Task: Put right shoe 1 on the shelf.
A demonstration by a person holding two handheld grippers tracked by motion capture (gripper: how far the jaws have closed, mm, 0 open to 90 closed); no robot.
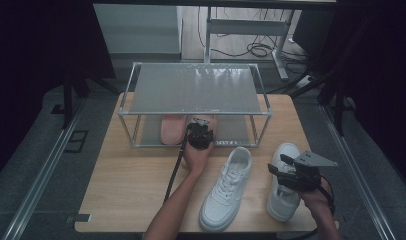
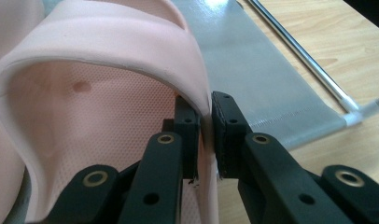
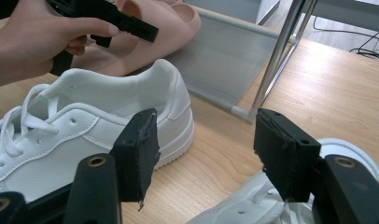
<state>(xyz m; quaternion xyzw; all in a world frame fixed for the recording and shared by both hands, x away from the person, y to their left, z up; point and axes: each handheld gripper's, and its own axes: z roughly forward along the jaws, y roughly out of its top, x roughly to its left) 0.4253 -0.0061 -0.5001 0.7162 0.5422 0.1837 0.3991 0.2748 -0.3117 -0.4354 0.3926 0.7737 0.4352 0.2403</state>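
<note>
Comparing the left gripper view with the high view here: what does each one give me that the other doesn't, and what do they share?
Left gripper view alone: the black pads of the left gripper pinch the side wall of the pink slipper, and the dotted texture of its footbed is plain.

High view alone: the whole metal rack, two white sneakers lying on the wooden table, and the right gripper over the right-hand sneaker.

Both: the left gripper, the pink slipper, the rack's grey lower shelf and the table.

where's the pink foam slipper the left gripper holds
In the high view the pink foam slipper sits on the metal shoe rack's lower shelf, centre, beside its twin, left gripper clamped on it.
</note>
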